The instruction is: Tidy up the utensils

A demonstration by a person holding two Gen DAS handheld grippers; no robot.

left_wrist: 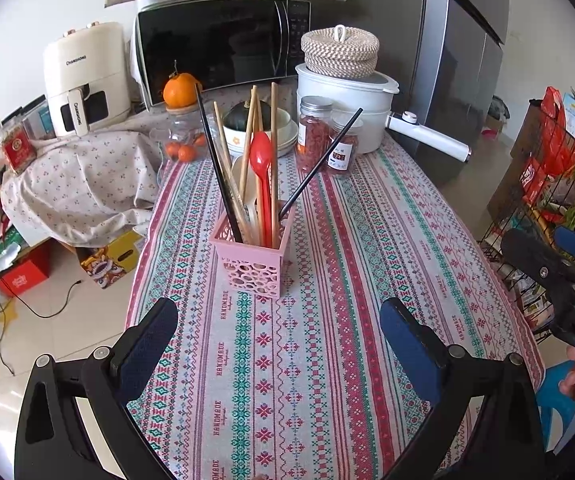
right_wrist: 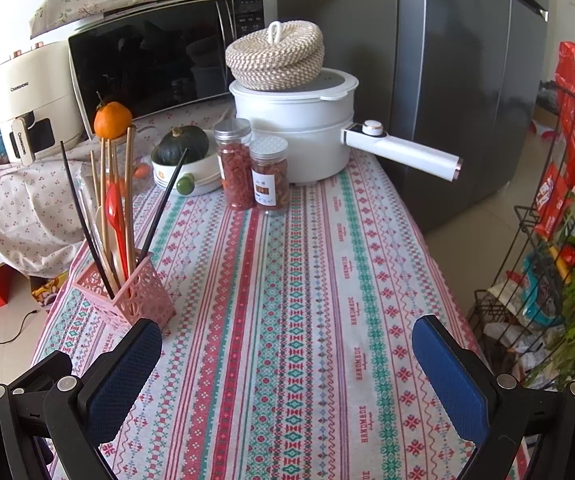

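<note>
Left wrist view. Nearest my camera is the left gripper (left_wrist: 278,326): its blue-padded fingers (left_wrist: 149,344) are spread wide and hold nothing, above the patterned tablecloth (left_wrist: 327,360). Straight ahead of the fingertips, slightly left of centre, stands the pink holder (left_wrist: 252,265), apart from both pads. It contains a red spoon (left_wrist: 262,168), wooden chopsticks (left_wrist: 273,152) and two black chopsticks (left_wrist: 215,164), one leaning left and one leaning right. Beyond the holder I see two jars (left_wrist: 313,134), a white pot (left_wrist: 343,104) and a microwave (left_wrist: 219,46). The right gripper (left_wrist: 555,260) enters at the far right edge.

Right wrist view. Nearest is the right gripper (right_wrist: 287,354), jaws wide apart and empty over the tablecloth (right_wrist: 287,300). The holder (right_wrist: 127,292) stands just ahead of the left finger (right_wrist: 123,368), to the left of the gap. The jars (right_wrist: 253,170) and pot (right_wrist: 295,120) lie ahead, well apart. A wire rack (right_wrist: 527,240) stands to the right.
</note>
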